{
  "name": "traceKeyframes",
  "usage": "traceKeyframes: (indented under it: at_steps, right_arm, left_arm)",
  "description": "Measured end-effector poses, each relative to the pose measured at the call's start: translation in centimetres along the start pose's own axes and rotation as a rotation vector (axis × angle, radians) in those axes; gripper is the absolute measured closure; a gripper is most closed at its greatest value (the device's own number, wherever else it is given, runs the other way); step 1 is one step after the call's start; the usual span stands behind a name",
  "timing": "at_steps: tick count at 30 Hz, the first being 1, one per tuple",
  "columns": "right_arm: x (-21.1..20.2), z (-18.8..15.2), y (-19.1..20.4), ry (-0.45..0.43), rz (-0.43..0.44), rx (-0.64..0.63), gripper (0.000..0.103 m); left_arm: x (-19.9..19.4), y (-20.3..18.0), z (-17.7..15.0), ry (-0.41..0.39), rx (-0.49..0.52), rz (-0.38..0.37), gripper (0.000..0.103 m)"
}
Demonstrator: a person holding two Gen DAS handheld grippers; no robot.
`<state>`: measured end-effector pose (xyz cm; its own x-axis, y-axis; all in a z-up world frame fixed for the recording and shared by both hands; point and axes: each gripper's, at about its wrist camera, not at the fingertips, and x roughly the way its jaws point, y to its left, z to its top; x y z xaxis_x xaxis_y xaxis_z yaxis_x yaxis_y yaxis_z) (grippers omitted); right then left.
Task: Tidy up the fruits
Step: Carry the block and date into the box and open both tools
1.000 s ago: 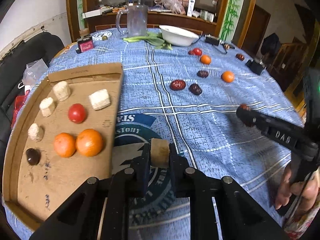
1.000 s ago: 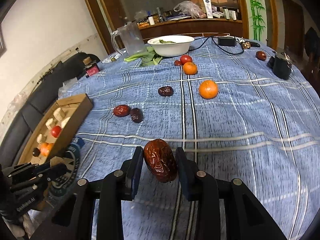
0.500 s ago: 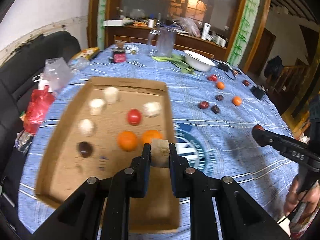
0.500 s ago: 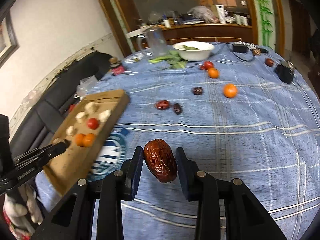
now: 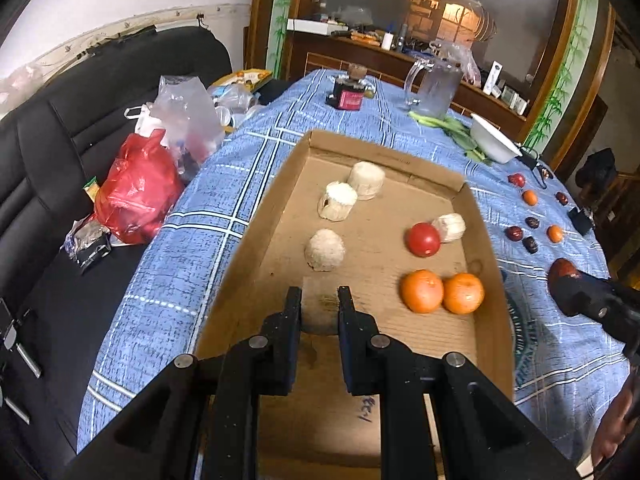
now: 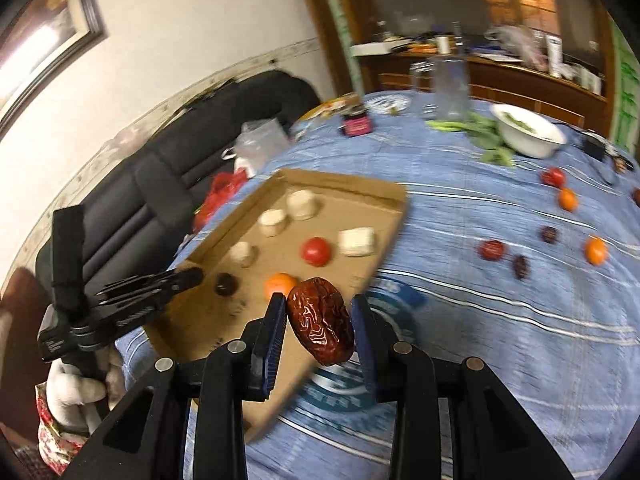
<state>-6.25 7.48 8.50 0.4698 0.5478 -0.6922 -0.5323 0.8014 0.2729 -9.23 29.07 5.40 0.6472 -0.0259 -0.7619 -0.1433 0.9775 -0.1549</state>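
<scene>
My left gripper (image 5: 319, 300) is shut on a pale tan chunk (image 5: 320, 312) over the near part of the cardboard tray (image 5: 372, 276). In the tray lie several similar pale chunks (image 5: 325, 249), a tomato (image 5: 423, 239) and two oranges (image 5: 422, 291). A dark fruit (image 6: 225, 283) sits just off the left gripper's tip (image 6: 192, 276). My right gripper (image 6: 319, 308) is shut on a big wrinkled red date (image 6: 322, 320) above the tray's (image 6: 352, 188) near right edge. Loose dates (image 6: 492, 249), oranges (image 6: 596, 251) and a tomato (image 6: 554, 177) remain on the blue cloth.
A white bowl (image 6: 528, 132), greens (image 6: 486, 132), a glass jug (image 5: 436, 88) and a small dark jar (image 5: 348, 94) stand at the table's far side. Left of the table edge, a black sofa (image 5: 60, 140) holds a red bag (image 5: 136, 196) and clear plastic bags.
Both grippers have swung left, each still holding its piece. The left one now hangs over the tray instead of the cloth; the right one has come up to the tray's edge.
</scene>
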Motion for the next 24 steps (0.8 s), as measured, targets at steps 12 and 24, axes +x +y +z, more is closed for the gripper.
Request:
traceKeyframes:
  at_steps: [12, 24]
  right_arm:
    - [7.6, -1.4, 3.3, 0.133, 0.015, -0.081, 0.066]
    - [8.8, -2.8, 4.8, 0.122, -0.042, -0.181, 0.064]
  left_arm:
    - [2.8, -1.2, 0.9, 0.016, 0.049, 0.057, 0.087]
    - [1.1, -0.3, 0.7, -0.013, -0.007, 0.07, 0.056]
